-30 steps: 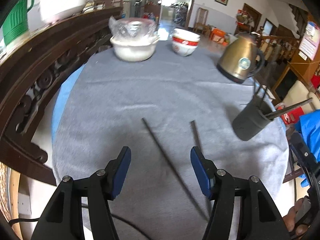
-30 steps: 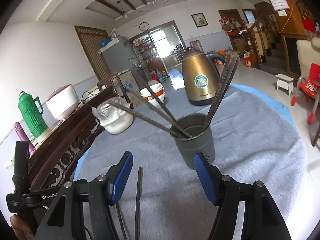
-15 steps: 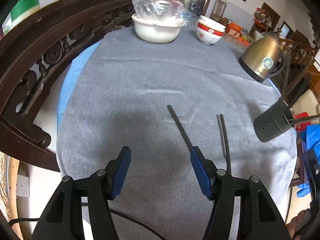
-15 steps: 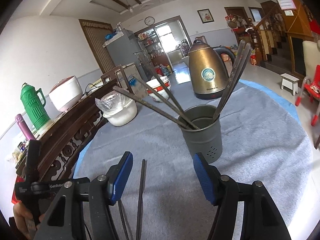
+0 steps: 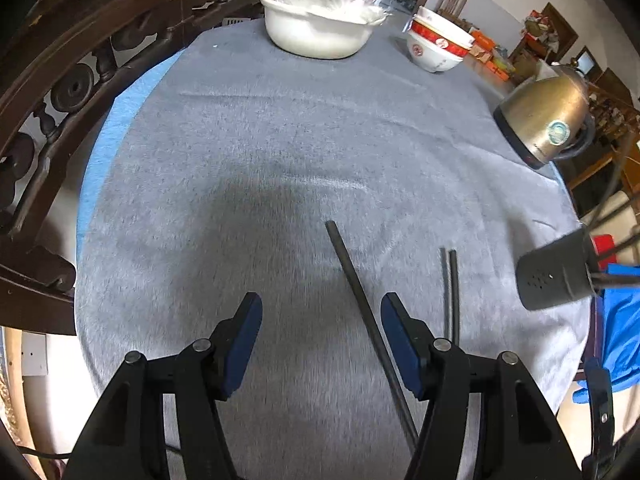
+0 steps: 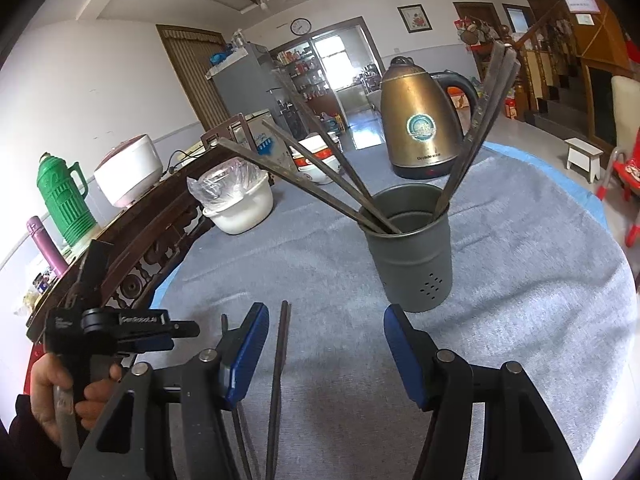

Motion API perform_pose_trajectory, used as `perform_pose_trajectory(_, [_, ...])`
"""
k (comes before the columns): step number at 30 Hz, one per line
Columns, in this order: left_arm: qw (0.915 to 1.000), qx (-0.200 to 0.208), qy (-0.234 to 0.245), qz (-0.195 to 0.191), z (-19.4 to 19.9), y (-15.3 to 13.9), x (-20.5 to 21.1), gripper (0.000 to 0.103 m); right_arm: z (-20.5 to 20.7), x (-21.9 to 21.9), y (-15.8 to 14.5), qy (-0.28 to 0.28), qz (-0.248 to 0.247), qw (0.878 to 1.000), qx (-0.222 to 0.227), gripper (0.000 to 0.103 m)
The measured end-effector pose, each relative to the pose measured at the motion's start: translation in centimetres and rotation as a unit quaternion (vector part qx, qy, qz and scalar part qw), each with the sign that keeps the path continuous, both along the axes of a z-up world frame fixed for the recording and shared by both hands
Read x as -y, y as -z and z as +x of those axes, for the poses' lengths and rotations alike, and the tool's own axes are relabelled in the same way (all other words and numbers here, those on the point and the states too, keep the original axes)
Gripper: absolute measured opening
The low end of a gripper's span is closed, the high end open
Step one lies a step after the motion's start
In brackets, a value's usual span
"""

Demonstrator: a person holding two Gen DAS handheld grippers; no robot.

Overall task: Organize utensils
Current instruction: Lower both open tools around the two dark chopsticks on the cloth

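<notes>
Left gripper (image 5: 321,322) hangs open and empty, one loose chopstick (image 5: 360,304) lying between its jaws on the tabletop (image 5: 248,152). Right gripper (image 6: 322,332), jaws just narrowing yet empty, faces the holder (image 6: 412,256) ahead. Risk: thin stick slips from the pads.

Round table (image 5: 256,128), covered by a grey felt-like cloth over a blue underlay. Resting directly on it: a white ceramic basin wrapped in clear plastic (image 5: 316,28); stacked red-and-white bowls (image 5: 436,46); a brass-coloured electric kettle (image 6: 416,120); a grey perforated metal holder (image 6: 412,256) filled with dark chopsticks; one loose dark chopstick (image 5: 360,296); a loose pair of dark chopsticks (image 5: 450,288) just beside it.
</notes>
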State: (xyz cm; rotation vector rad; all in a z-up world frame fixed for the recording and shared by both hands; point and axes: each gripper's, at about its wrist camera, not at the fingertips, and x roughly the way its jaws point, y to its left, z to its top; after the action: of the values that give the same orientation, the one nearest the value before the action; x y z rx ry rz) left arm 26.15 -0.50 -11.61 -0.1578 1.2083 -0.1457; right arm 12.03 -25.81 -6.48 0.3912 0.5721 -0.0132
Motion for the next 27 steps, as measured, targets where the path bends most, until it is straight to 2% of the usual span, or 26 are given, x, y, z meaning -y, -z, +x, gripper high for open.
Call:
perform_pose_trajectory(4, [0.9995, 0.009, 0.001, 0.032, 0.3, -0.1, 1.1, 0.062, 0.2, 0.6, 0.4, 0.005, 0.006, 1.000, -0.005, 0.064])
perform_pose_trajectory(7, [0.9972, 0.029, 0.008, 0.068, -0.2, -0.3, 2.1, 0.063, 0.4, 0.8, 0.8, 0.008, 0.010, 1.000, -0.010, 0.064])
perform_pose_trajectory(13, [0.9920, 0.054, 0.017, 0.113, -0.5, -0.5, 3.1, 0.063, 0.9, 0.8, 1.5, 0.007, 0.011, 1.000, -0.021, 0.064])
perform_pose_trajectory(19, [0.9899, 0.061, 0.018, 0.127, -0.3, -0.4, 3.1, 0.063, 1.3, 0.4, 2.1, 0.004, 0.009, 0.999, -0.030, 0.064])
perform_pose_trajectory(27, [0.9905, 0.053, 0.019, 0.125, 0.3, 0.5, 2.6, 0.063, 2.2, -0.4, 2.5, -0.004, 0.003, 0.999, -0.043, 0.064])
